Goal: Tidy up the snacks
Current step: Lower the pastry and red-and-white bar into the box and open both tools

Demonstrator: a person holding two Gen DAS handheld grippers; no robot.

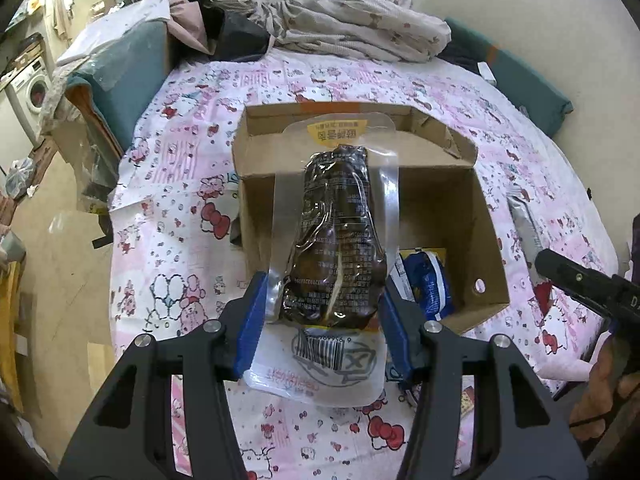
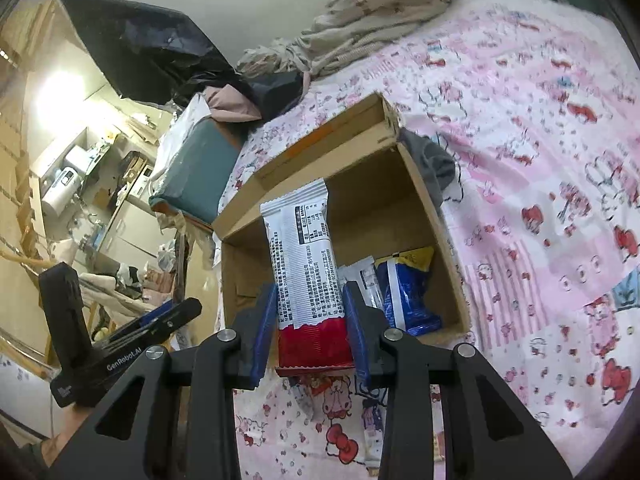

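Note:
My left gripper [image 1: 324, 304] is shut on a clear vacuum pack with a dark brown snack [image 1: 336, 240], held above the open cardboard box [image 1: 440, 208] on the bed. My right gripper [image 2: 310, 308] is shut on a white and red snack bar wrapper [image 2: 306, 264], held over the near edge of the same box [image 2: 424, 196]. Inside the box lies a blue and white snack bag [image 2: 404, 300], which also shows in the left wrist view [image 1: 430, 284]. The right gripper's black body [image 1: 588, 284] shows at the right of the left wrist view.
The box sits on a pink cartoon-print bedsheet [image 1: 180, 208]. A silver wrapped packet [image 1: 524, 228] lies on the sheet right of the box. Crumpled bedding [image 1: 352, 24] and dark bags [image 2: 160, 48] pile at the back. A teal cushion block [image 1: 120, 80] stands left.

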